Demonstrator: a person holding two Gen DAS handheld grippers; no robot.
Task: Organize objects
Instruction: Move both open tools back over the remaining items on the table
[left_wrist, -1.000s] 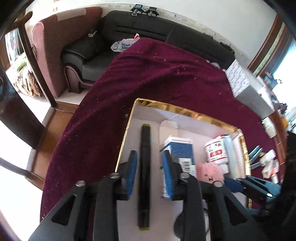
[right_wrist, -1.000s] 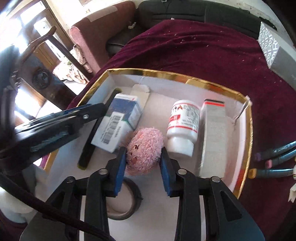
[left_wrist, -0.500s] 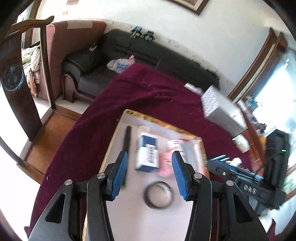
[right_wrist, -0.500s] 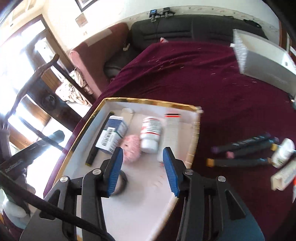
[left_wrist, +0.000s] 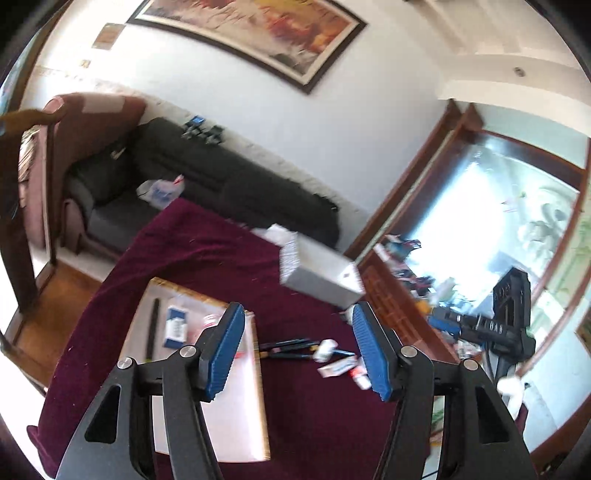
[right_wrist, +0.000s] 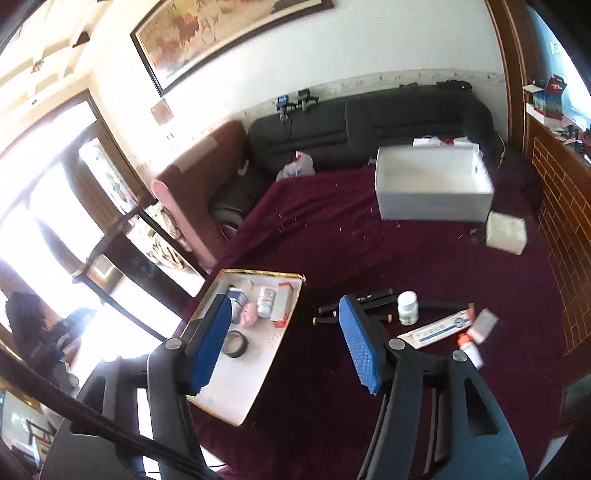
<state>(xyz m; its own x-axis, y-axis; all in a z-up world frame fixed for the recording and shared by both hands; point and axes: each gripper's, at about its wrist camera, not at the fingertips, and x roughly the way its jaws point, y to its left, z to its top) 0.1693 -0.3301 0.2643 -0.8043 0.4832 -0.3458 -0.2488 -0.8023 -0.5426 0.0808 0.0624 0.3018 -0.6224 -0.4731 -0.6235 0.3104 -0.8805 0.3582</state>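
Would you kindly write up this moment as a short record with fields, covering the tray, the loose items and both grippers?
surface: maroon cloth
tray: gold-rimmed tray, left of the loose items
in tray: black marker, blue-white box, pink fluffy ball, white bottle, roll of tape
still on cloth: dark markers, green-label bottle, toothpaste box
left gripper: jaws opening, nothing between them
right gripper: jaws opening, nothing between them
far side: open white box

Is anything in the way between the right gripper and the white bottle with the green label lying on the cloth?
Nothing visible. The right gripper, fingers opening and empty, hangs above the cloth; the white bottle stands uncovered beside the markers.
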